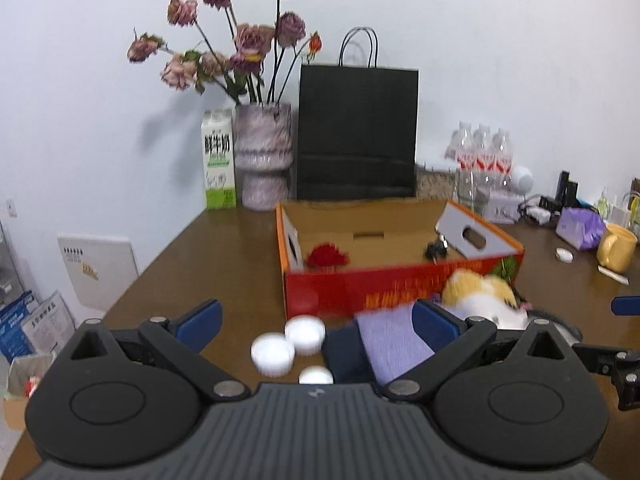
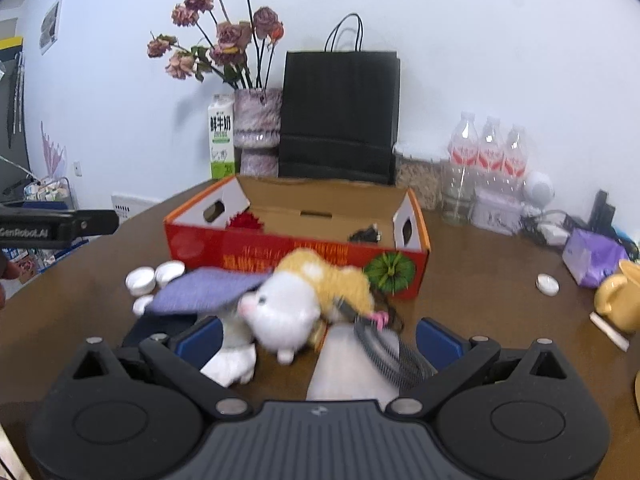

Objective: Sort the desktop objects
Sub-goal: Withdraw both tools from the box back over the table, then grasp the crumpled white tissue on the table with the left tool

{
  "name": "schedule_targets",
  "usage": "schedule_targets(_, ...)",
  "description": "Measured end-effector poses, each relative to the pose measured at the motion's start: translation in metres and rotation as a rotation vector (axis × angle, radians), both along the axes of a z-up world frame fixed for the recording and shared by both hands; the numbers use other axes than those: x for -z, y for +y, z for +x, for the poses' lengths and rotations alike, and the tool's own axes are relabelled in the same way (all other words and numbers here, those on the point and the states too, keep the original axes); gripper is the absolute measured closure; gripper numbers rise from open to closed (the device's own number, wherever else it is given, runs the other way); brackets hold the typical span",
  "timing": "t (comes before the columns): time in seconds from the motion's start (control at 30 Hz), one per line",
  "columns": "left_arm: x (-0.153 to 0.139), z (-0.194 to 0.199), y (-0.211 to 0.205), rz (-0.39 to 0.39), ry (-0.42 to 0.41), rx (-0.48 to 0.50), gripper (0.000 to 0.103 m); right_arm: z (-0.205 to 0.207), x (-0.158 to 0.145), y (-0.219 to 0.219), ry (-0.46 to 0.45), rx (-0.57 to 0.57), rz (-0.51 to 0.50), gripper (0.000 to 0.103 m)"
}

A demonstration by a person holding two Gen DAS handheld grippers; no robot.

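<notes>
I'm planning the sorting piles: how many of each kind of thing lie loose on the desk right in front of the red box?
White caps: 3
Plush toy: 1
Purple cloth: 1
Wire brush: 1
Total: 6

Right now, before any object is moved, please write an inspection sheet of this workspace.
Surface: brown wooden table, crowded.
Job's things: red cardboard box open, holding a red flower and a dark item; plush toy, purple cloth, three white caps and a brush lie before it.
Clutter: milk carton, vase, black bag, water bottles, yellow mug.
Grippers: left gripper open, empty; right gripper open, empty.
Cables: tangle at far right.
Surroundings: white wall.
</notes>
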State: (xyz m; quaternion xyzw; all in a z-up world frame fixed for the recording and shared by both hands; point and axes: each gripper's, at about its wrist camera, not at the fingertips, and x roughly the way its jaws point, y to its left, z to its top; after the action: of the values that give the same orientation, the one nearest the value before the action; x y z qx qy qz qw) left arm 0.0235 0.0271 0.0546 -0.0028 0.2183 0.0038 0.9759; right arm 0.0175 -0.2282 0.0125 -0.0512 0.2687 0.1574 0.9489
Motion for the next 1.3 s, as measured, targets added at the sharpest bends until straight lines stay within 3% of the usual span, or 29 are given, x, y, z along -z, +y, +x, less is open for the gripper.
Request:
schedule_targets(0.53,0.052,-0.061,-0.026,0.021,0.136,0.079,0.000,-0.057,0.038,-0.002,0.060,0.036,-0.002,0.000)
schedule_targets(0.83,0.073,-0.073,-0.038,0.036,0.198,0.103,0.000,-0.069,0.053,-0.002,0.076,0.044,-0.017,0.000)
schedule_targets(0.93,0.076,-0.075,-0.042,0.034,0.207,0.124,0.004,-0.069,0.056,-0.002,0.077,0.044,-0.016,0.000)
schedule_targets(1.03,0.080,-0.074,-0.046,0.031,0.223,0.144,0.026,-0.069,0.057,0.001,0.078,0.041,-0.015,0.000)
schedule_targets(1.1,0.082,-0.073,-0.045,-0.003,0.242,0.170,0.068,-0.069,0.057,0.003,0.078,0.036,-0.016,0.000)
schedule_targets(1.13,0.082,-0.073,-0.044,-0.012,0.242,0.173,0.072,-0.069,0.057,0.004,0.078,0.034,-0.016,0.000)
schedule_targets(1.17,0.083,-0.073,-0.044,-0.010,0.242,0.172,0.083,-0.069,0.057,0.005,0.078,0.032,-0.017,0.000)
schedule_targets(1.3,0.082,-0.072,-0.040,-0.032,0.236,0.171,0.087,-0.065,0.057,0.009,0.080,0.027,-0.017,0.000)
